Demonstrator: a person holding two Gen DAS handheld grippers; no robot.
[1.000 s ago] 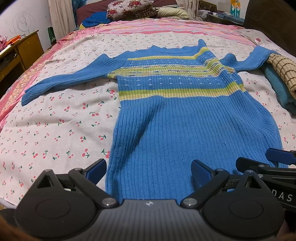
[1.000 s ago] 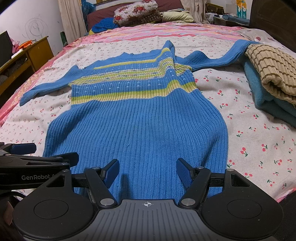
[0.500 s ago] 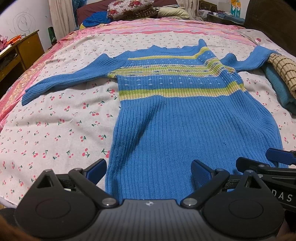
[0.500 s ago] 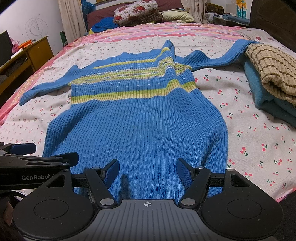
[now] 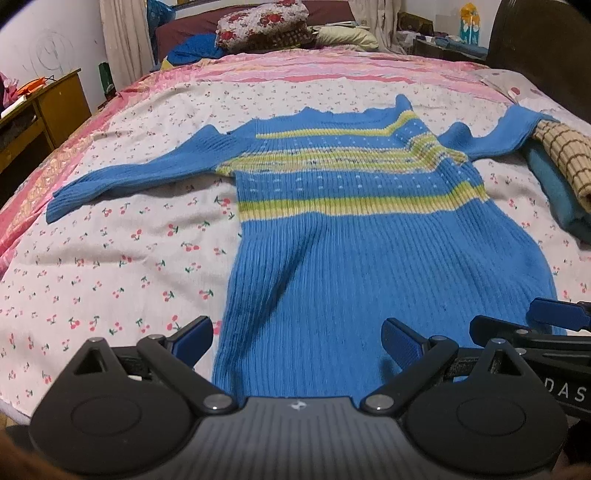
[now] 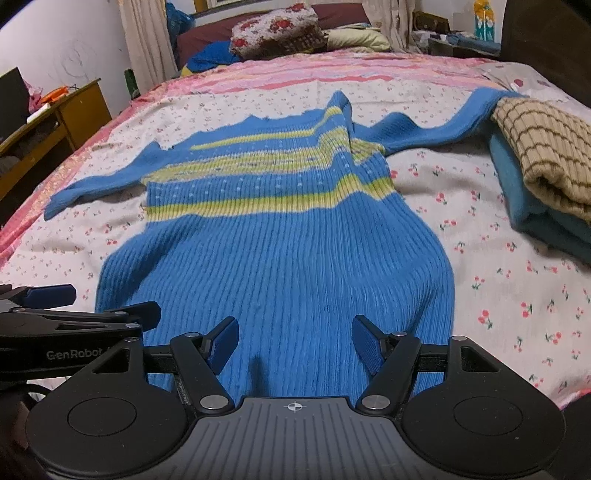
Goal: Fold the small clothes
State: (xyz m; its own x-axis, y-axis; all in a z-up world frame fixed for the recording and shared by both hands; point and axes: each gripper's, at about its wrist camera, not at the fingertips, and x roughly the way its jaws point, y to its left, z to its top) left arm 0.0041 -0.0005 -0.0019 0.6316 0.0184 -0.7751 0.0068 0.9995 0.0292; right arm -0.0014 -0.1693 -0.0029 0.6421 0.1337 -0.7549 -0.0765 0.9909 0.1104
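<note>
A blue ribbed sweater (image 5: 369, 266) with yellow-green stripes lies flat on the bed, hem toward me, both sleeves spread out; it also shows in the right wrist view (image 6: 280, 258). My left gripper (image 5: 297, 341) is open and empty over the hem's left corner. My right gripper (image 6: 293, 345) is open and empty over the hem's right part. Each gripper shows at the edge of the other's view: the right gripper (image 5: 546, 325) and the left gripper (image 6: 74, 306).
The bed has a cherry-print sheet (image 5: 110, 266) and a pink quilt (image 5: 314, 66) farther back. Folded clothes, teal under tan checked (image 6: 543, 162), lie at the right on the sweater's right cuff. A wooden desk (image 5: 40, 107) stands left. Pillows (image 6: 277, 33) lie at the head.
</note>
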